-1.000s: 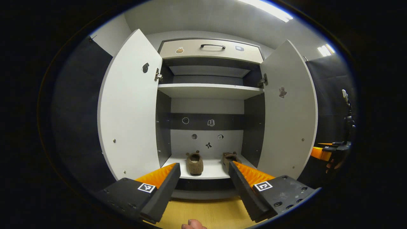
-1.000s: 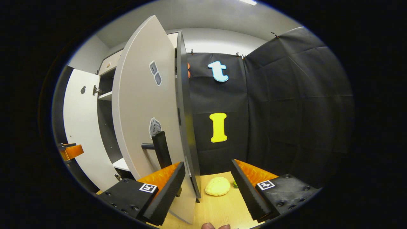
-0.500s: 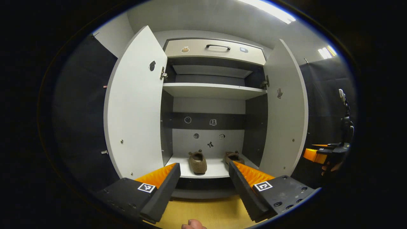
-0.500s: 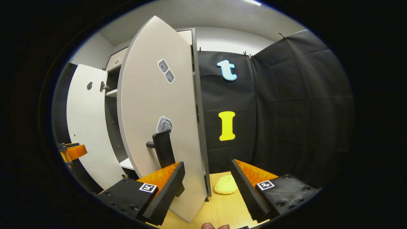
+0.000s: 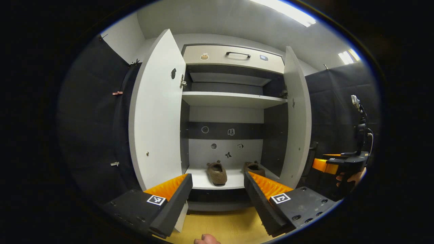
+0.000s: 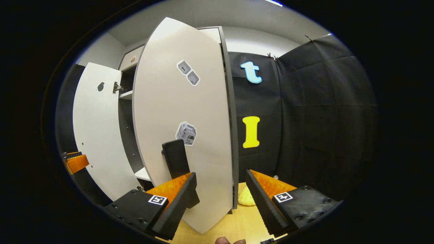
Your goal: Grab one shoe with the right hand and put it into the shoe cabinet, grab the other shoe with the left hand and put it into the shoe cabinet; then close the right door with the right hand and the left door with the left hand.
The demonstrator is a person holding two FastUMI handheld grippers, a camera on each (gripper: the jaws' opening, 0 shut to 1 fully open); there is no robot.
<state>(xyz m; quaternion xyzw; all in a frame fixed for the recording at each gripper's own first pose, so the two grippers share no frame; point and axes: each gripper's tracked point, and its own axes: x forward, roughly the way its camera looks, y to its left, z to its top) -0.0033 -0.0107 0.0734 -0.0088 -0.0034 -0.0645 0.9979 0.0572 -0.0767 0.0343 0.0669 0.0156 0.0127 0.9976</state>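
Right gripper [image 6: 220,200] has swung right door [image 6: 183,112] further closed.

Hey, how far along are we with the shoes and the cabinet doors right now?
Done: both shoes, one and the other, sit on the cabinet's bottom shelf. In hand: the right tool, open, is at the right door, one finger by its handle; that door stands partly open. Left: finish shutting it, then close the left door, wide open, with the open left tool.
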